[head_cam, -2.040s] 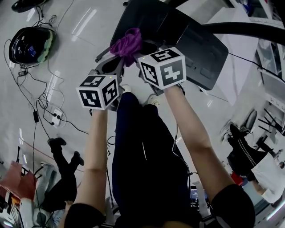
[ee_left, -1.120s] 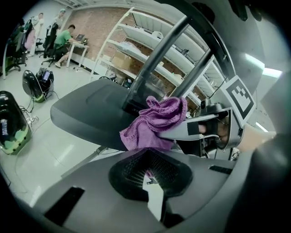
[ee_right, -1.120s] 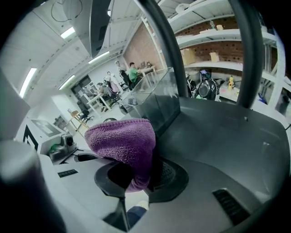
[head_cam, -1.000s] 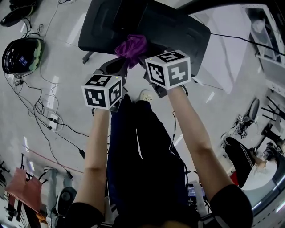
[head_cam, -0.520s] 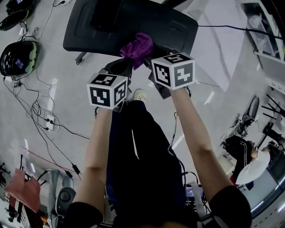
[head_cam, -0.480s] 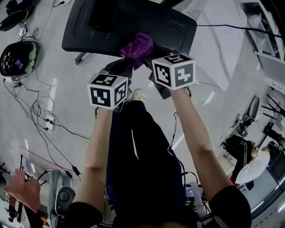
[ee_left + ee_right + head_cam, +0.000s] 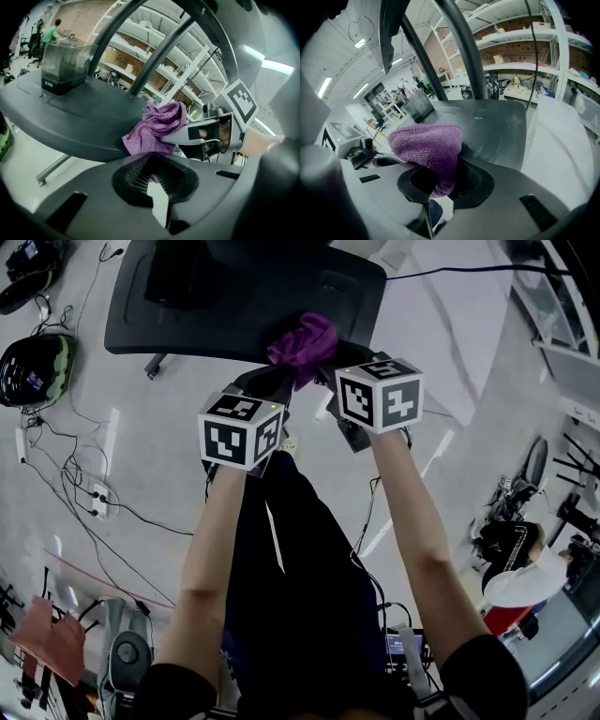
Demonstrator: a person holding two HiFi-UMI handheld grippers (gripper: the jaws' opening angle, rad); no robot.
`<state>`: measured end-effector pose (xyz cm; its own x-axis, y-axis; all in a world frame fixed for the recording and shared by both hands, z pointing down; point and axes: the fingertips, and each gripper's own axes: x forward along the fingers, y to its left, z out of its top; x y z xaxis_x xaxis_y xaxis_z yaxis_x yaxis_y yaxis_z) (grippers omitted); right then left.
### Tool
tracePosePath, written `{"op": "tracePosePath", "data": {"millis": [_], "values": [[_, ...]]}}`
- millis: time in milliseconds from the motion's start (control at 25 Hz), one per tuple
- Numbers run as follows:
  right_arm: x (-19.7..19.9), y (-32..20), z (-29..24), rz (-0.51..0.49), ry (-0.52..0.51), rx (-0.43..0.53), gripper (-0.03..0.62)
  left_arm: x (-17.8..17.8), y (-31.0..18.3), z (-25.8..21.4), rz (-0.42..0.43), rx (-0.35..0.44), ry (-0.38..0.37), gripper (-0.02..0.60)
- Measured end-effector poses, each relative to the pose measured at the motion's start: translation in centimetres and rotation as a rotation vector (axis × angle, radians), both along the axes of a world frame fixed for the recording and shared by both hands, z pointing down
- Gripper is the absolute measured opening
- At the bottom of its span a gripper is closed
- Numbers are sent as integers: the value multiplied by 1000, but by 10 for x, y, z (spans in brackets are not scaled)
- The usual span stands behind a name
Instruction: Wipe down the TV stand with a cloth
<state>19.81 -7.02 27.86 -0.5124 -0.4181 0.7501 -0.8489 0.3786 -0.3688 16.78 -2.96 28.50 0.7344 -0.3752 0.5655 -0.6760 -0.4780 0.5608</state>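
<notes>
Pale floor [image 7: 141, 484] lies under the black stand [image 7: 216, 306]. My cloth [image 7: 302, 340] has slid along the stand's near edge from its left end toward the right, so I judge that strip wiped. The right hand-held gripper [image 7: 440, 183] clamps the cloth. The left hand-held gripper [image 7: 152, 180], nearly closed, seems to pinch its hem.

purple cloth [image 7: 157, 126] on grey stand [image 7: 70, 112] edge, corner between left gripper [image 7: 151, 174] jaws
</notes>
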Motion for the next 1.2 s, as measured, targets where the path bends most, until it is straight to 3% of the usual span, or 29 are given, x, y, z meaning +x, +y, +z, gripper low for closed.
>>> {"op": "tracePosePath", "data": {"millis": [400,920,1200], "values": [[75,19,3,92,10,-29,87,68,16,-3,71,-3,32,6],[123,35,2,138,51,-21,87,115,30,-5,122,24,34,6],[130,64,12,102,204,-15,87,116,47,-4,156,39,57,6]]}}
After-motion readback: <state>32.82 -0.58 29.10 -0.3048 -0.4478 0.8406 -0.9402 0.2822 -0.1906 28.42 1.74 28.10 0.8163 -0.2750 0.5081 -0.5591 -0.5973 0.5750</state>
